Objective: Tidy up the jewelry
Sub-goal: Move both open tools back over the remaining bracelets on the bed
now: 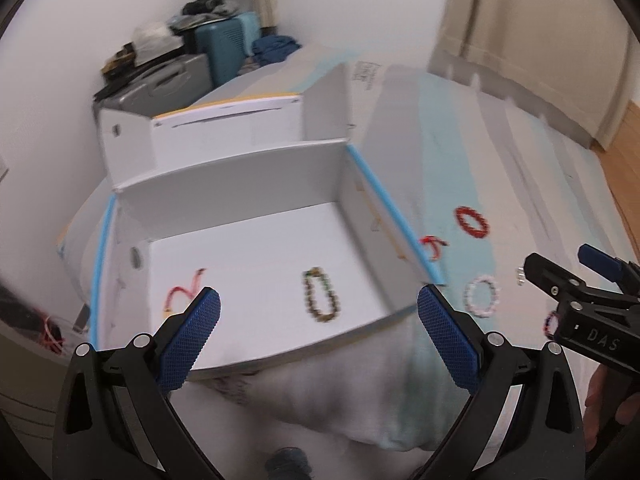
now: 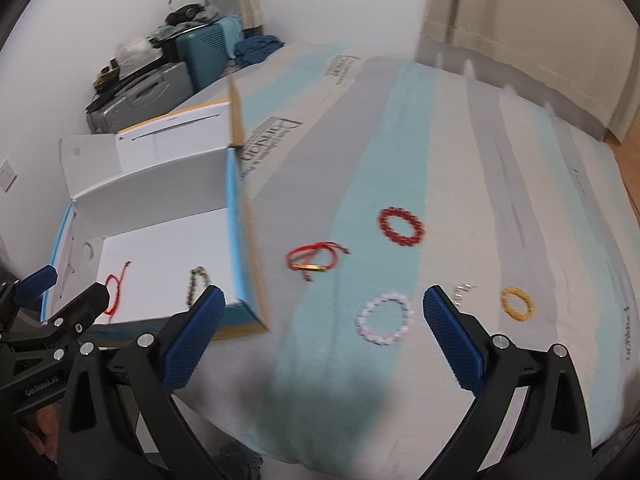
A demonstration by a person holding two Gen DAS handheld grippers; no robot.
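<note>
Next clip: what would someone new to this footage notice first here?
Probably the open white box on the striped bedspread, already holding a dark beaded bracelet and a red cord bracelet. To its right, loose pieces lie on the cloth: a red beaded bracelet, a pink one, a yellow one and a red cord tangle. Both grippers, left and right, hover with jaws wide and hold nothing.

A bed (image 2: 400,128) covered by a sheet striped in grey, white and pale blue fills most of both views. Beyond its far corner, a grey suitcase (image 1: 160,88) and a teal suitcase (image 1: 226,46) stand against the white wall, with dark clothes (image 1: 204,6) piled on top. Beige curtains (image 2: 520,32) hang at the right, above a wooden floor (image 2: 628,152).
</note>
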